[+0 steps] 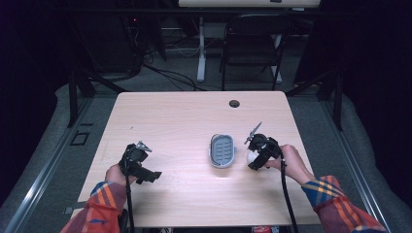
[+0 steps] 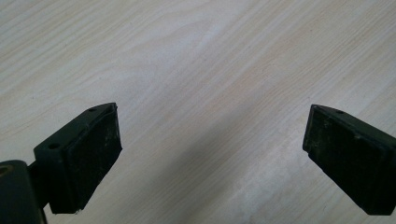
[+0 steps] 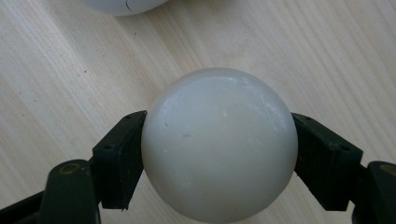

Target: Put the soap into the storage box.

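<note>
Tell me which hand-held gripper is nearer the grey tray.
Right. The right hand-held gripper sits just beside the grey tray, clamped on a white ball; the left hand-held gripper is far across the table.

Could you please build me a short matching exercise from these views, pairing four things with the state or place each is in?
Things
1. left gripper
2. right gripper
3. white ball
4. grey soap dish

States or places
A. lying flat on the table, between the two hands
B. jaws wide apart over bare wood
C. jaws closed on a round object
D. clamped on both sides by black pads

Pairs: 1-B, 2-C, 3-D, 4-A
</note>
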`<state>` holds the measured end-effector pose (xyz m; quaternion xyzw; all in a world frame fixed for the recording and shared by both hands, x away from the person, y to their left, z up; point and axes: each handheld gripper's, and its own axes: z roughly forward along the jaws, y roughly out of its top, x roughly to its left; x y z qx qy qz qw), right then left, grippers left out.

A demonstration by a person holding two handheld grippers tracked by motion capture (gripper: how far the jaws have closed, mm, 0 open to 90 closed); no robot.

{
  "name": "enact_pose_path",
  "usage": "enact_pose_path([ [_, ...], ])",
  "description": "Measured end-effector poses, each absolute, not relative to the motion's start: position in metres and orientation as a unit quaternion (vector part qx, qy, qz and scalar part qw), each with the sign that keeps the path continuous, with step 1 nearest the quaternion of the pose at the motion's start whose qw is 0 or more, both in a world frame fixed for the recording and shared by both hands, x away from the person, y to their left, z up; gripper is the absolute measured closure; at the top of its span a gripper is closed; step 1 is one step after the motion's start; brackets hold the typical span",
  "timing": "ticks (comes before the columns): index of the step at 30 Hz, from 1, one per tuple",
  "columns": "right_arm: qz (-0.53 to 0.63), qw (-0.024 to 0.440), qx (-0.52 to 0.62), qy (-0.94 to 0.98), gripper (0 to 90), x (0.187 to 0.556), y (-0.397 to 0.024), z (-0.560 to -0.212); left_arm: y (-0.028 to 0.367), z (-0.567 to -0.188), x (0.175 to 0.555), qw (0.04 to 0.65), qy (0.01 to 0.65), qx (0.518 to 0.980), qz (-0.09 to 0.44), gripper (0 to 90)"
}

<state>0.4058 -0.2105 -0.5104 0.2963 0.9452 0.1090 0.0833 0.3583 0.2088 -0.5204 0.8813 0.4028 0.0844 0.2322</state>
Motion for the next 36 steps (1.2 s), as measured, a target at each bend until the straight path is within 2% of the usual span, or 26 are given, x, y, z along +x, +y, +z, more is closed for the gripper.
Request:
enact_pose_path([
  [36, 0.131, 0.105, 0.303, 0.938, 24.0, 0.442, -0.196, -0.484, 0.209, -0.520, 0.358, 0.233, 0.402, 0.881, 0.084, 4.8],
])
